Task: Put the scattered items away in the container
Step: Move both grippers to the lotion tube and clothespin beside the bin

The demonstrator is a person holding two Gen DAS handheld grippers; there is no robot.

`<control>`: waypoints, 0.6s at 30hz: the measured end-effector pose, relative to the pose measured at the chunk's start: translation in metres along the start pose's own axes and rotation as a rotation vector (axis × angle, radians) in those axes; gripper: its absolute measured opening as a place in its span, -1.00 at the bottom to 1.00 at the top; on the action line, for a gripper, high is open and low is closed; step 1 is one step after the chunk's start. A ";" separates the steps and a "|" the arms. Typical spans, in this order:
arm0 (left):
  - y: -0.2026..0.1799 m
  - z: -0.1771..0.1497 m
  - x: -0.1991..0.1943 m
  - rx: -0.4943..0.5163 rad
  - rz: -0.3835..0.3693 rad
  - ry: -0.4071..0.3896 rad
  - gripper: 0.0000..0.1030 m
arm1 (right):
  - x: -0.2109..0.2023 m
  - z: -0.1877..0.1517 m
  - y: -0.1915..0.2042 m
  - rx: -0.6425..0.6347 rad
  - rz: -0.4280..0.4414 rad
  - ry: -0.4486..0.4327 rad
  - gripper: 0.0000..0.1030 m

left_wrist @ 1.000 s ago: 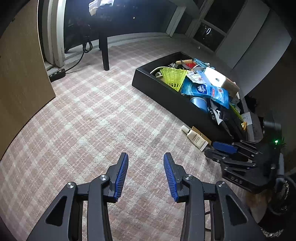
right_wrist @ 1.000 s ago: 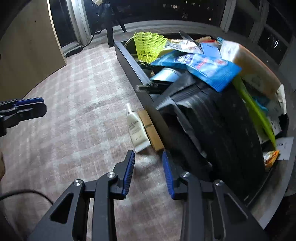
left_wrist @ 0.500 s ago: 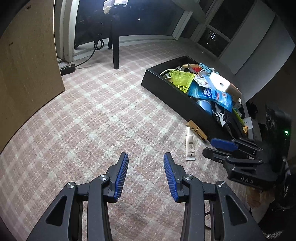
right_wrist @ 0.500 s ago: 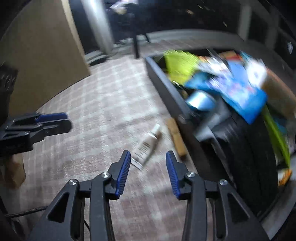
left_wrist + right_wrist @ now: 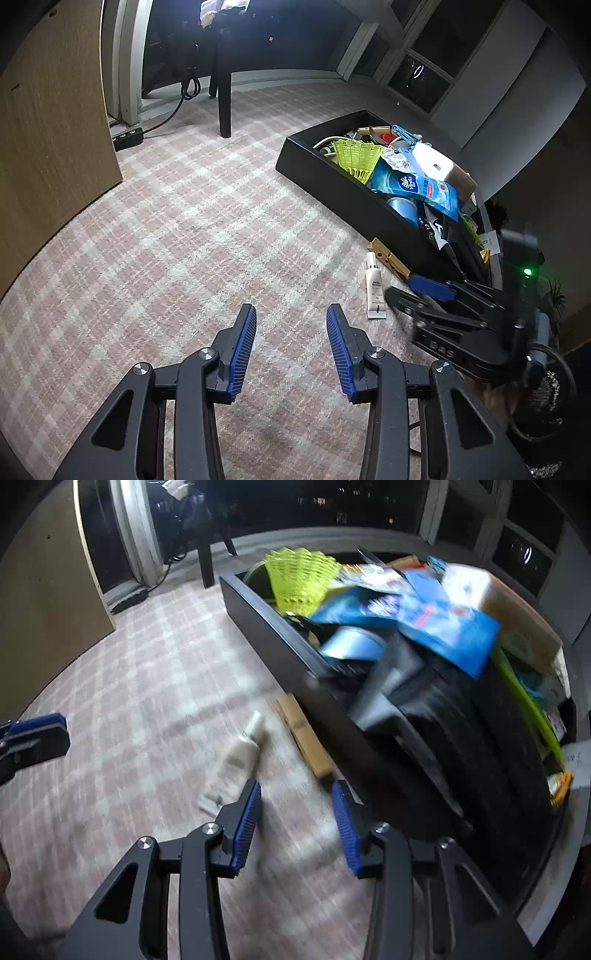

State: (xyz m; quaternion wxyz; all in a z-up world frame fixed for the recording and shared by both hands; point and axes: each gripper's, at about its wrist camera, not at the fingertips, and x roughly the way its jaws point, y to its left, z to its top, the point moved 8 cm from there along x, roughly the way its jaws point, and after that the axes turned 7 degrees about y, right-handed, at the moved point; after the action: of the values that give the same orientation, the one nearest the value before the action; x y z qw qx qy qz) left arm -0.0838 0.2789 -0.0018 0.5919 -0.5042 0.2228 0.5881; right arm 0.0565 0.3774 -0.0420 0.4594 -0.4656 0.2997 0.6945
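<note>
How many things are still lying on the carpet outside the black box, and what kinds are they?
White tubes: 1, the white tube
Wooden clothespins: 1, the wooden clothespin
Total: 2, both beside the black box.

Both grippers are pointed steeply down at the floor. The left gripper [image 5: 291, 332] is held with its jaws parted, nothing between the blue pads [image 5: 242, 354]. The right gripper [image 5: 295, 812] is kept off to its right, jaws being opened, nothing pressed between them either.
</note>
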 end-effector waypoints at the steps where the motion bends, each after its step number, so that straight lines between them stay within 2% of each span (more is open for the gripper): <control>1: 0.001 0.000 0.000 -0.002 -0.001 -0.002 -0.27 | 0.002 0.003 0.003 -0.006 0.008 -0.007 -0.22; 4: 0.004 0.000 -0.001 -0.012 0.000 -0.002 -0.27 | 0.005 0.011 0.015 -0.064 0.034 -0.038 -0.14; 5: 0.005 0.000 0.000 -0.017 0.000 0.000 -0.27 | 0.006 0.013 0.023 -0.103 0.076 -0.042 -0.13; 7: 0.008 -0.002 0.001 -0.024 0.001 0.004 -0.27 | 0.000 0.015 0.040 -0.172 0.245 -0.013 -0.18; 8: 0.010 -0.002 0.001 -0.027 0.000 0.005 -0.27 | -0.004 0.016 0.039 -0.171 0.253 -0.018 -0.18; 10: 0.012 -0.003 0.001 -0.033 -0.001 0.005 -0.27 | -0.013 0.021 0.029 -0.150 0.224 -0.041 -0.18; 12: 0.012 -0.003 0.001 -0.035 -0.005 0.006 -0.27 | -0.011 0.023 0.017 -0.107 0.199 -0.019 -0.18; 14: 0.011 -0.002 0.002 -0.031 -0.009 0.006 -0.27 | -0.006 0.025 0.011 -0.093 0.153 -0.002 -0.35; 18: -0.002 -0.001 0.008 0.010 -0.028 0.023 -0.27 | -0.001 0.026 0.013 -0.066 0.132 0.013 -0.38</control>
State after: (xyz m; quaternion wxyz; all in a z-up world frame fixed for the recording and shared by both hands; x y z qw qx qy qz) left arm -0.0800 0.2819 -0.0082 0.6002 -0.5109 0.2254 0.5727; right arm 0.0354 0.3942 -0.0308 0.3950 -0.4641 0.3096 0.7299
